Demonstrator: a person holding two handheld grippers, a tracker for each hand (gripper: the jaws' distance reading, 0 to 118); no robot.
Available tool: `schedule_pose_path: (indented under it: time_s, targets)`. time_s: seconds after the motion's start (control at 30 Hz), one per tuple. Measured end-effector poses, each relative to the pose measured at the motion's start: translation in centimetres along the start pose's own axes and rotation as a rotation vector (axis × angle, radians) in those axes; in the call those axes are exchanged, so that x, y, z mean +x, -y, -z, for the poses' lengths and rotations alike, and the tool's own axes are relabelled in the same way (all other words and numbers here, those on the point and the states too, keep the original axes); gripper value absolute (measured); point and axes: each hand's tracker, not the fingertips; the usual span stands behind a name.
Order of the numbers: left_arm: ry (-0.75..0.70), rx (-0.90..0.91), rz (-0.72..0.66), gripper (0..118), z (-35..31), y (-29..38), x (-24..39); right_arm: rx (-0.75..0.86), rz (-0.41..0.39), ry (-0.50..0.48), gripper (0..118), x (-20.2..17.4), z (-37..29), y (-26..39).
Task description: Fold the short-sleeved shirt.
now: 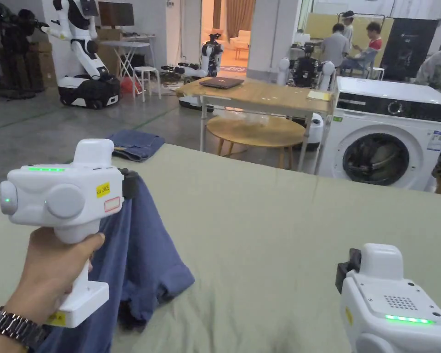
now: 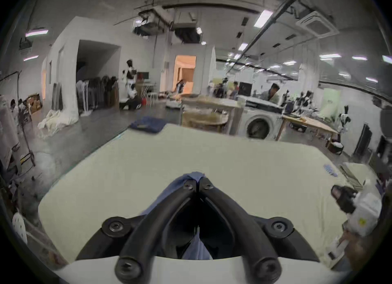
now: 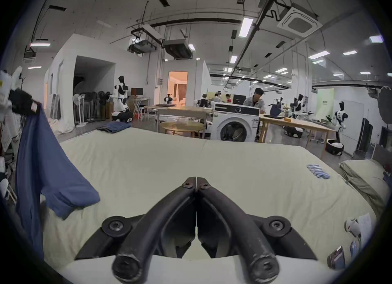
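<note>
A: One garment is in play: the blue short-sleeved cotton shirt [image 1: 141, 248], which hangs from the left gripper [image 2: 196, 182] above the near left part of the pale green cloth-covered work surface [image 1: 270, 239]. In the left gripper view the two black jaws meet at their tips with a tuft of blue cloth pinched between them, so that gripper is clamped on the shirt.

B: And the right gripper [image 3: 196, 183]?

A: In its own view the jaws are together at the tips with nothing between them. It is held low at the near right, well apart from the shirt, over bare surface.

B: How does the shirt lie?

A: Mostly in the air. One sleeve [image 3: 74, 197] droops to the surface and seems to rest there; the body falls in loose vertical folds below the left gripper. Which edge is pinched cannot be told.

B: Then how far along is the folding?

A: By judgement, at the very start. No fold is made and the shirt is not yet spread flat. Left to do: lay it out, smooth it, turn in the sleeves and sides, then double the body.

B: The folded dark blue denim garment [image 1: 136, 143] at the far left edge?

A: Apart from the work; untouched by either gripper.
</note>
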Motion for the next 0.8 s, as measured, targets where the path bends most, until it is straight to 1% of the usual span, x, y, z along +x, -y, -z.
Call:
schedule_pose_path:
  time_s: [0.17, 0.33, 0.47, 0.6, 0.7, 0.8]
  targets:
    - [0.150, 0.047, 0.067, 0, 1.2, -3.5, 7.5, 0.020, 0.022, 0.057, 0, 3.6, -1.7, -0.6]
    - [0.326, 0.010, 0.138, 0, 4.1, -3.6, 16.7, 0.032, 0.036, 0.134, 0, 7.6, -3.6, -0.5]
    - [0.475, -0.047, 0.170, 0, 6.5, -1.6, 24.1, 0.033, 0.041, 0.199, 0, 11.0, -5.2, -0.2]
    - [0.588, -0.099, 0.192, 0, 8.3, 1.4, 30.2, 0.024, 0.050, 0.264, 0, 14.1, -6.5, 0.3]
    - [0.664, -0.164, 0.194, 0, 9.6, 4.5, 33.5, 0.010, 0.059, 0.302, 0, 16.0, -7.2, 1.0]
    - [0.686, -0.268, 0.216, 0, 10.9, 8.6, 35.3, -0.010, 0.063, 0.325, 0, 17.3, -7.7, 1.9]
